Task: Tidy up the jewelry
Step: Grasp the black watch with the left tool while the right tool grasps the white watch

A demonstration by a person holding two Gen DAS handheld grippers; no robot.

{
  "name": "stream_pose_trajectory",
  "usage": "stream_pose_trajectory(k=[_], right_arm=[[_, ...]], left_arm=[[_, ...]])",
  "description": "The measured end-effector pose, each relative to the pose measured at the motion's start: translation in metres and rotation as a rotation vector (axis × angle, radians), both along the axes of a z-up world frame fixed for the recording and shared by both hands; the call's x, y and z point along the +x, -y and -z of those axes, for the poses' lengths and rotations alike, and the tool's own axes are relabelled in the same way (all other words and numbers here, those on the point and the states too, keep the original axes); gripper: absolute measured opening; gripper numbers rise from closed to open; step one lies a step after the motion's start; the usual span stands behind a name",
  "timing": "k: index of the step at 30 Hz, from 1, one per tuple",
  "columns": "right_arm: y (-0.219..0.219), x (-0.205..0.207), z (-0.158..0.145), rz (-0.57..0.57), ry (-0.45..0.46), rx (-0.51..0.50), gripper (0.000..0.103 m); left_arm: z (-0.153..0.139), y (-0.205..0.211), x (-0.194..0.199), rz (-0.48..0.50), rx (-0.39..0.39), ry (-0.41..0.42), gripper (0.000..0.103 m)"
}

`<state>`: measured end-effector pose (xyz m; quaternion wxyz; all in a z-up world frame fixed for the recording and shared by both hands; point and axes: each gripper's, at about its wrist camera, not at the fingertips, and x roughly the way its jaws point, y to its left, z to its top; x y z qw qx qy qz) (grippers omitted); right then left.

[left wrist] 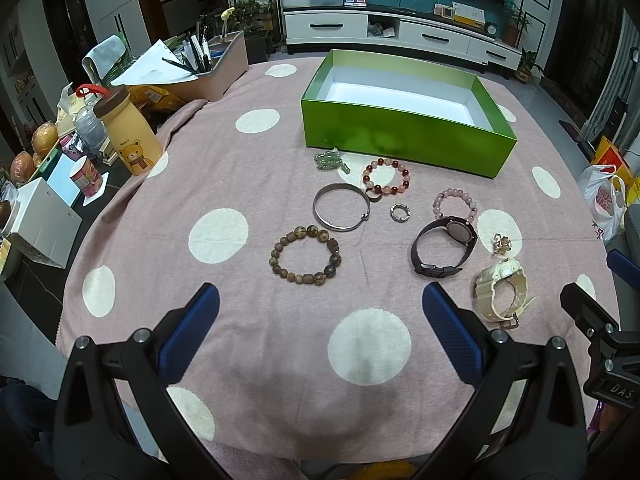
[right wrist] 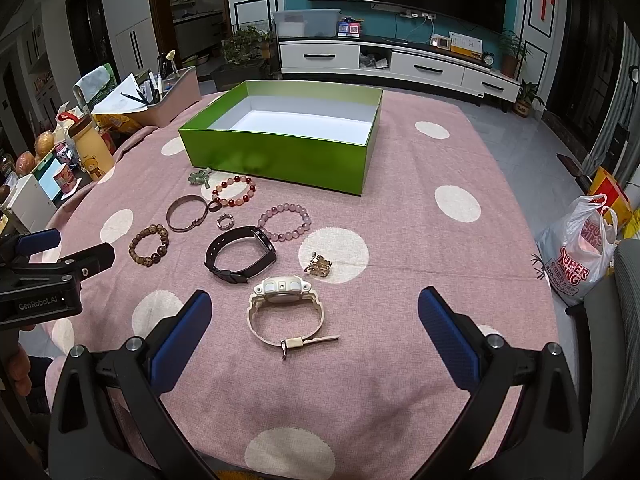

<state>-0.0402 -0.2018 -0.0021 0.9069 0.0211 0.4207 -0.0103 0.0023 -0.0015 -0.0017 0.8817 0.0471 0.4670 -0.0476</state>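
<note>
Two grippers are hovering over the near edge of a pink tablecloth [left wrist: 248, 184] with cream dots, and both are standing with their blue pads wide apart, holding nothing. The left gripper [left wrist: 320, 300] is facing the wooden bead bracelet [left wrist: 306, 255]; the right gripper [right wrist: 315, 304] is facing the cream watch [right wrist: 285, 307].

Much is proving hard to read. A small gold piece [right wrist: 319, 267] on a cream dot is too tangled to name, and a green piece [left wrist: 332, 160] just in front of the box is equally unclear. A little ring [left wrist: 400, 213] is showing only as a sparkly loop. In the left wrist view the cream watch [left wrist: 502, 294] is lying partly behind the right pad, and the other gripper is being cut off by the right border. In the right wrist view the left gripper [right wrist: 60, 248] is entering from the left edge, with a person's fingers [right wrist: 20, 368] partly showing below it.

All the jewelry is lying on the cloth, between the grippers and the green box [left wrist: 404, 136]. That box is sitting open at the far side, its white floor bare, its long axis running left to right and slightly skewed. The dark watch [right wrist: 239, 254] is resting on its side, its buckle end pointing near. The cream watch's strap tail is pointing right.

Only the right wrist view is showing the cream watch's face and a printed plastic bag [right wrist: 580, 256] whole beyond the table.
</note>
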Motion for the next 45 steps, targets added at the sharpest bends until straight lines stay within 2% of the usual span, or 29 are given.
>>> stream_pose_trajectory(k=[5,12,17,20,25,27,31,36,45], right_arm=[[0.001,0.001,0.002,0.009,0.007,0.012,0.102],[0.029,0.004,0.013,0.046,0.003,0.139,0.102],[0.042,0.003,0.019,0.058,0.003,0.175,0.102],[0.046,0.003,0.029,0.063,-0.017,0.179,0.093],[0.046,0.005,0.045,0.045,-0.055,0.173,0.076],[0.044,0.007,0.051,0.034,-0.065,0.174,0.068],[0.038,0.013,0.059,0.005,-0.075,0.164,0.061],[0.034,0.022,0.07,-0.015,-0.088,0.158,0.048],[0.029,0.036,0.082,-0.046,-0.106,0.132,0.032]], left_arm=[[0.001,0.0,0.002,0.003,-0.025,-0.002,0.101],[0.013,-0.015,0.014,-0.036,-0.108,-0.017,0.101],[0.026,-0.029,0.024,-0.07,-0.164,-0.044,0.101],[0.033,-0.028,0.025,-0.059,-0.161,-0.034,0.101],[0.038,-0.013,0.026,0.018,-0.166,-0.022,0.101],[0.041,-0.003,0.029,0.051,-0.156,-0.024,0.095],[0.049,0.013,0.037,0.104,-0.159,-0.048,0.077],[0.055,0.038,0.05,0.17,-0.148,-0.061,0.063],[0.071,0.072,0.075,0.243,-0.107,-0.118,0.037]])
